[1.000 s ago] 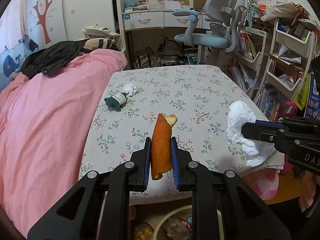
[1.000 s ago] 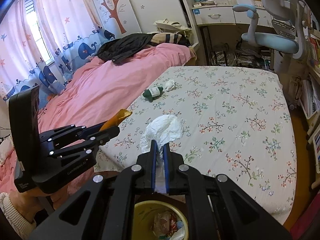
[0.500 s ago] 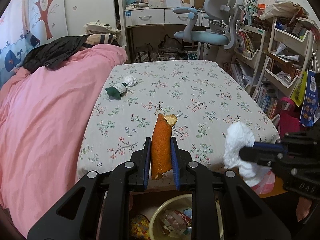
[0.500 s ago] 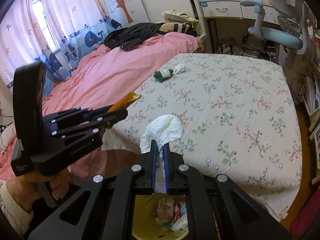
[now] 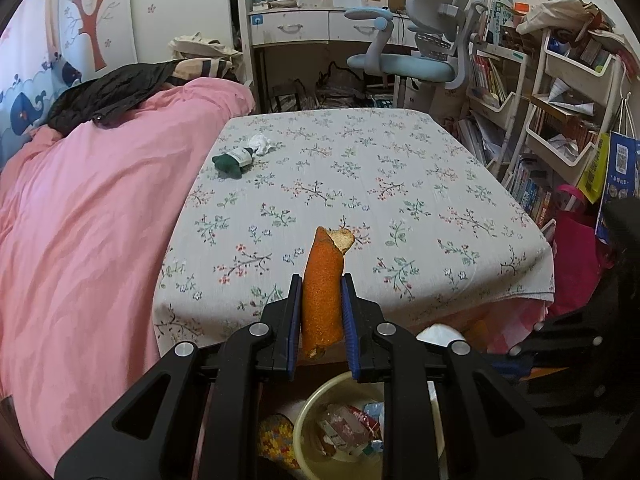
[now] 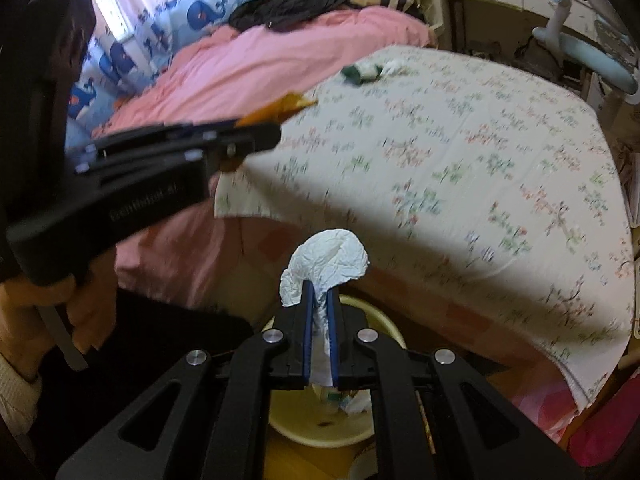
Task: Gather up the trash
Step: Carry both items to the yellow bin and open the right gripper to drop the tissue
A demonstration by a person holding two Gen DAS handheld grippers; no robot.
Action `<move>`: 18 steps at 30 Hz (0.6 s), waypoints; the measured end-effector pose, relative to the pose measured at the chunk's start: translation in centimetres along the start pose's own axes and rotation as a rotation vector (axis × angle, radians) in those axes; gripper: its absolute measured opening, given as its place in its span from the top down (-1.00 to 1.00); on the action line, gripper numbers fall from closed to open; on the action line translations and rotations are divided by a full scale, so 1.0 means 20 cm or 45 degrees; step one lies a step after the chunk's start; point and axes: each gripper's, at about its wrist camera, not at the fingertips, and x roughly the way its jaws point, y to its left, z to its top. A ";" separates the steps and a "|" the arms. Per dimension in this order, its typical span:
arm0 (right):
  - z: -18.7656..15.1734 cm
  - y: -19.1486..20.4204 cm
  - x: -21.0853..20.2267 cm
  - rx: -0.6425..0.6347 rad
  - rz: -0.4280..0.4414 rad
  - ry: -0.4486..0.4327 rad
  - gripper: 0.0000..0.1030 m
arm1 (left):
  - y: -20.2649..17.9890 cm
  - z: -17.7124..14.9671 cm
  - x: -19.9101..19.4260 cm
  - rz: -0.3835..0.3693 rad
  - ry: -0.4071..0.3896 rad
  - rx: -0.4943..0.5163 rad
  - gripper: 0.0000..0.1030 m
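Observation:
My left gripper (image 5: 321, 284) is shut on a long strip of orange peel (image 5: 322, 280), held upright past the near edge of the bed. My right gripper (image 6: 319, 290) is shut on a crumpled white tissue (image 6: 326, 262) just above a pale yellow trash bin (image 6: 320, 424). In the left wrist view that bin (image 5: 312, 412) sits on the floor below the jaws, with wrappers inside. Far across the floral sheet (image 5: 360, 184) lie a small green bottle (image 5: 234, 159) and a little white paper wad (image 5: 262, 143). The left gripper (image 6: 256, 136) crosses the right wrist view at the left.
A pink duvet (image 5: 80, 208) covers the bed's left side with dark clothing (image 5: 108, 94) at its head. A blue desk chair (image 5: 416, 60) and desk stand beyond the bed. Crowded bookshelves (image 5: 560, 112) and a red bag (image 5: 576, 248) line the right.
Both grippers drew back off the bed edge and sank toward the bin, which has come fully into view. The right gripper tipped downward with the tissue. Both grips are unchanged.

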 end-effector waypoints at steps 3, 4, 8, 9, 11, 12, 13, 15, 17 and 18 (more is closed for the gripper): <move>-0.04 0.02 0.05 -0.026 0.011 0.079 0.85 | 0.00 -0.02 -0.01 0.001 0.006 -0.002 0.65; -0.05 0.03 0.07 -0.039 0.003 0.105 0.84 | 0.00 -0.03 -0.01 0.001 0.008 -0.003 0.65; -0.09 0.04 0.12 -0.041 -0.004 0.185 0.57 | 0.00 -0.05 -0.02 0.003 0.016 -0.010 0.65; -0.09 0.03 0.12 -0.039 -0.013 0.186 0.40 | 0.00 -0.06 -0.03 0.003 0.018 -0.012 0.65; -0.10 0.02 0.11 -0.025 -0.015 0.173 0.31 | 0.00 -0.07 -0.03 0.003 0.023 -0.016 0.65; -0.10 0.01 0.09 -0.012 -0.017 0.163 0.26 | 0.00 -0.08 -0.03 0.002 0.027 -0.018 0.65; -0.10 0.00 0.08 0.003 -0.027 0.150 0.17 | 0.00 -0.08 -0.03 0.002 0.030 -0.019 0.65; -0.09 -0.04 0.06 0.032 -0.050 0.120 0.06 | 0.00 -0.10 -0.03 0.001 0.037 -0.018 0.65; -0.08 -0.07 0.04 0.063 -0.072 0.080 0.01 | -0.02 -0.12 -0.03 -0.003 0.049 -0.016 0.65; -0.07 -0.09 0.02 0.082 -0.086 0.055 -0.05 | -0.02 -0.13 -0.03 -0.007 0.057 -0.014 0.65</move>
